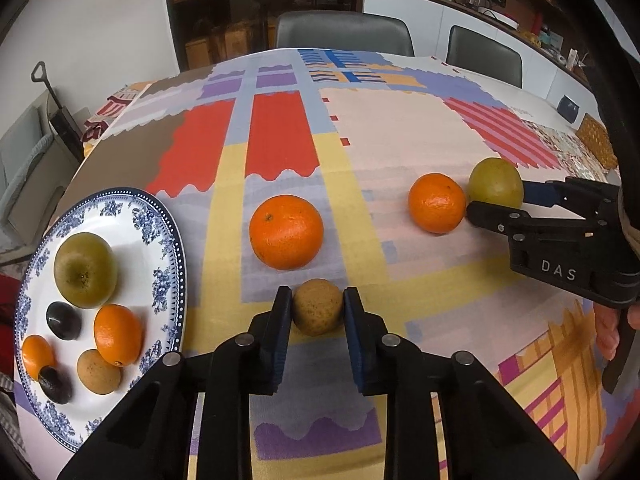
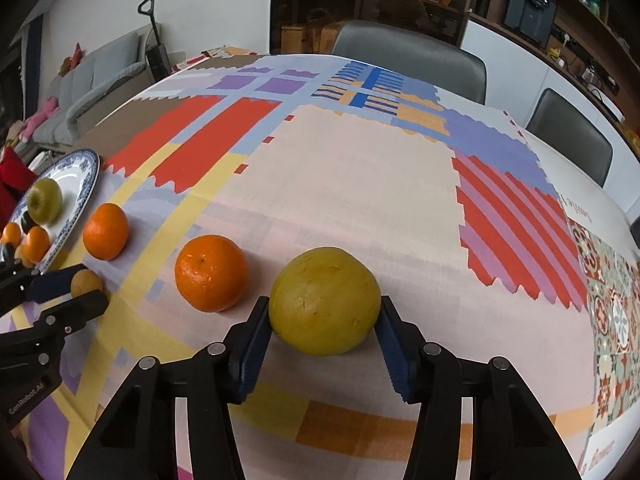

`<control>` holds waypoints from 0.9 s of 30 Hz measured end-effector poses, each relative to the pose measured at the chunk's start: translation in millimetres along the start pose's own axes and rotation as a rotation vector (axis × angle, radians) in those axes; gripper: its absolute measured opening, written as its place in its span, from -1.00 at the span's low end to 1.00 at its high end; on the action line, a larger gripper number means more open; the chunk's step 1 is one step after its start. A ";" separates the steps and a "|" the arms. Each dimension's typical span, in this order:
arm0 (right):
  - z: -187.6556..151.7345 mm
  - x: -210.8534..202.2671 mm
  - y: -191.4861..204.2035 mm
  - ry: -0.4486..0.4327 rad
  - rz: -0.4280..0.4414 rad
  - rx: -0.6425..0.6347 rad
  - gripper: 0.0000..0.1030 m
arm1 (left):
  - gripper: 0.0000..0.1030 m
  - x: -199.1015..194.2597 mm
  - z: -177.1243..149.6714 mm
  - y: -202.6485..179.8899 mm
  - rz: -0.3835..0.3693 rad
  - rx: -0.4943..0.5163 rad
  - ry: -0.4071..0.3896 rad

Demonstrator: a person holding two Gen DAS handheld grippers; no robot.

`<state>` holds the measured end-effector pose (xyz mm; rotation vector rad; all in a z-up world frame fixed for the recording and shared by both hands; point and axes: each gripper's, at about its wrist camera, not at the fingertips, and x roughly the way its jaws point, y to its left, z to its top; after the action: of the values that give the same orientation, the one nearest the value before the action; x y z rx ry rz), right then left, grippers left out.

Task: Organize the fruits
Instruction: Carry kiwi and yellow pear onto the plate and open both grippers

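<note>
1. At the far left a blue-and-white plate (image 1: 168,240) sits on the worktop (image 1: 400,128), which is covered by a cloth of coloured patches.
2. On the plate lie a green apple (image 1: 85,269), two dark plums (image 1: 63,320), two small oranges (image 1: 118,335) and a small brown fruit (image 1: 98,372).
3. Just right of the plate, the left gripper (image 1: 318,312) pinches a small brown round fruit (image 1: 318,307) between its blue-padded fingers (image 1: 280,332); both pads touch its sides. Whether the fruit rests on the cloth or is lifted off it, I cannot tell.
4. Just beyond that fruit, a large orange (image 1: 286,232) stands on the cloth, apart from the plate.
5. Further right a second orange (image 1: 437,203) stands on the cloth, just beside a yellow-green fruit (image 2: 325,300).
6. The right gripper (image 2: 325,316) is closed around the yellow-green fruit, a blue pad (image 2: 250,352) pressed against each side; the fruit appears to sit on the cloth.
7. At the right edge of the worktop, a patterned mat (image 2: 612,320) lies beyond the striped red patch.
8. Behind the worktop stand two grey chairs (image 2: 412,60).
</note>
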<state>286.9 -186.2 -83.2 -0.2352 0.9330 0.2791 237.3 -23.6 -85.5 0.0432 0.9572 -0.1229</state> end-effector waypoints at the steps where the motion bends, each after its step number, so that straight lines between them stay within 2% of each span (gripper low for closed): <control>1: -1.1 -0.8 -0.3 -0.002 -0.001 0.007 0.01 | -0.50 -0.9 0.0 -0.2 -0.005 -0.001 -0.001; 11: -16.2 -41.8 -3.7 -0.089 0.029 0.107 0.01 | -0.50 -33.3 -3.5 -11.1 -0.025 0.025 -0.066; 19: -24.9 -87.7 11.6 -0.165 0.081 0.110 0.01 | -0.50 -74.8 -6.6 -11.5 -0.046 0.020 -0.138; 27: -22.5 -123.6 39.2 -0.226 0.153 0.088 0.01 | -0.50 -117.5 -9.0 4.8 -0.043 0.008 -0.221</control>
<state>187.1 -173.1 1.5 -0.0493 0.7380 0.3957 163.7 -7.9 5.2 0.0162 0.7374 -0.1675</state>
